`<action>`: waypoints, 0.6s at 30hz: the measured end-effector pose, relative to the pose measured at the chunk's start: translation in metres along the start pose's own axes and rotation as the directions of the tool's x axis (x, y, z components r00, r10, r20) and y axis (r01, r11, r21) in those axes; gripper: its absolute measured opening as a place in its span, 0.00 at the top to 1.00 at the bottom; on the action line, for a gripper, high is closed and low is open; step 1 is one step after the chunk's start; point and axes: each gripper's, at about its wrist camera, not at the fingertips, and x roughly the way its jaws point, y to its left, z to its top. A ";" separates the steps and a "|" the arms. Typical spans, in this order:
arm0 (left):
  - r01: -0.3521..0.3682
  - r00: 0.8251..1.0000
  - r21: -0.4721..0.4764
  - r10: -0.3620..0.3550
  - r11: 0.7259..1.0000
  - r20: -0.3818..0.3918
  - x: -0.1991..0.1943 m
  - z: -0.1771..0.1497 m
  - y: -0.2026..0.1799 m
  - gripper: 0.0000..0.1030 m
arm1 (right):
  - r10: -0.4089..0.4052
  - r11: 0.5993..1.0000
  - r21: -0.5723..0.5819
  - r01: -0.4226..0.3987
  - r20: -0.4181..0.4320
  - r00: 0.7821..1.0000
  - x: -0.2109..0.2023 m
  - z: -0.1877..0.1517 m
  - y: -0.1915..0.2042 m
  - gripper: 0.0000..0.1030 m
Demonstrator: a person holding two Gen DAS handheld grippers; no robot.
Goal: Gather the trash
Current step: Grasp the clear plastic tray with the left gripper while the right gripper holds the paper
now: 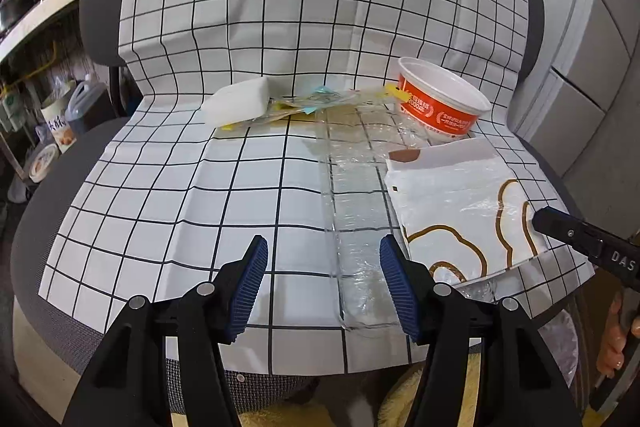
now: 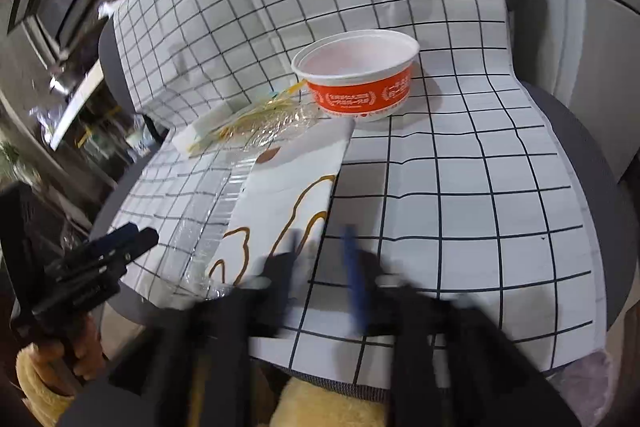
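Observation:
Trash lies on a checked cloth point(image 1: 180, 187) draped over a chair. An orange and white paper bowl point(image 1: 440, 103) point(image 2: 356, 79) stands upright at the back right. In front of it lies a white bag with brown outlines point(image 1: 460, 211) point(image 2: 280, 203), beside a long clear plastic wrapper point(image 1: 352, 211) point(image 2: 212, 211). A white block point(image 1: 236, 101) point(image 2: 200, 131) and a crumpled wrapper with yellow and blue bits point(image 1: 316, 99) point(image 2: 272, 115) rest at the seat's back. My left gripper point(image 1: 324, 247) point(image 2: 120, 243) hovers open over the clear wrapper's near end. My right gripper point(image 2: 322, 247) point(image 1: 560, 227), blurred, is open at the bag's near corner.
The grey chair seat point(image 1: 36, 227) shows around the cloth, with its backrest behind. Jugs and containers point(image 1: 68, 115) stand on the floor at the left. Pale cabinets point(image 1: 592, 67) rise at the right. Yellow fluffy fabric point(image 2: 320, 403) lies below the seat's front edge.

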 end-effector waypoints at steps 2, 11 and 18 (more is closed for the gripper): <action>-0.011 1.000 0.004 0.011 1.000 0.001 -0.001 0.000 -0.002 0.42 | 0.023 1.000 0.012 -0.023 0.023 0.999 0.000 -0.001 -0.001 0.51; -0.033 0.999 0.005 0.033 0.999 -0.022 0.005 -0.006 -0.004 0.42 | 0.113 0.979 0.174 -0.105 -0.035 0.993 0.041 0.005 -0.019 0.59; -0.024 0.999 -0.019 0.023 1.000 -0.043 0.017 -0.006 0.000 0.42 | 0.148 0.982 0.095 -0.161 0.129 0.981 -0.004 0.011 -0.005 0.98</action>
